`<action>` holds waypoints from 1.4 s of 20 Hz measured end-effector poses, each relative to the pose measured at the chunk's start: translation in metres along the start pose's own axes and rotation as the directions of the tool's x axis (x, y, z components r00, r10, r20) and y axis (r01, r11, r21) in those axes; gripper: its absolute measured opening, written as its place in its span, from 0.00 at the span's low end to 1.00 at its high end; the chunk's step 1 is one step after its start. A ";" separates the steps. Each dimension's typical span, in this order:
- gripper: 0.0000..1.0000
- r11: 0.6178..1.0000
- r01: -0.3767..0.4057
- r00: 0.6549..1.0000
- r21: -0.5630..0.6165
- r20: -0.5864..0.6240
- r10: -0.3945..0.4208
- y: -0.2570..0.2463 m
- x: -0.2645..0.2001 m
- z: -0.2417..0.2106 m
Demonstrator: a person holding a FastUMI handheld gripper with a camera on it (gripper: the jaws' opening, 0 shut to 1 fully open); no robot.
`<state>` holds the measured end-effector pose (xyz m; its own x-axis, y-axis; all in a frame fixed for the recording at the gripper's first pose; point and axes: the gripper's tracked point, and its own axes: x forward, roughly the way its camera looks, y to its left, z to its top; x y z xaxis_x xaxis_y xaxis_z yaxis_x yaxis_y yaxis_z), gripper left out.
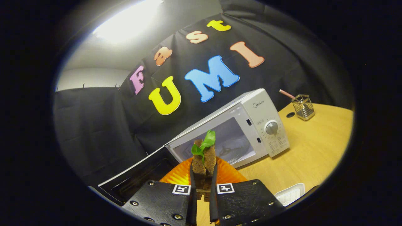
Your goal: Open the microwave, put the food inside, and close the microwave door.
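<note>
Tongs (203,175) tight around sandwich (204,161).

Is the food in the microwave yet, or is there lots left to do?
Not yet. Done: the microwave door hangs open. In hand: the gripper is shut on the food, a brown sandwich with a green leaf, above an orange plate, just ahead of the opening. Left: set the food inside, let go, then close the door.
</note>
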<state>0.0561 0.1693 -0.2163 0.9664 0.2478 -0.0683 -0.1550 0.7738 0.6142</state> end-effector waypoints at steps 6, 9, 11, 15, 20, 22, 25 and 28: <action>0.16 0.929 0.049 0.999 0.367 -0.014 -0.047 -0.021 0.062 -0.018; 0.16 0.870 0.079 0.997 0.486 -0.031 -0.073 -0.032 0.096 -0.031; 0.16 0.830 0.079 0.996 0.552 -0.012 -0.087 -0.037 0.114 -0.035; 0.16 0.781 0.071 0.989 0.621 0.055 -0.134 -0.042 0.141 -0.033; 0.16 0.728 0.116 0.973 0.675 0.071 -0.221 -0.054 0.176 -0.047; 0.16 0.727 0.142 0.966 0.672 0.065 -0.249 -0.058 0.186 -0.051; 0.16 0.723 0.156 0.956 0.673 0.082 -0.282 -0.066 0.201 -0.051; 0.16 0.730 0.183 0.942 0.659 0.094 -0.321 -0.077 0.213 -0.052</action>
<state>0.2628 0.1927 -0.3195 0.9798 -0.0695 -0.1876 0.1986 0.2257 0.9537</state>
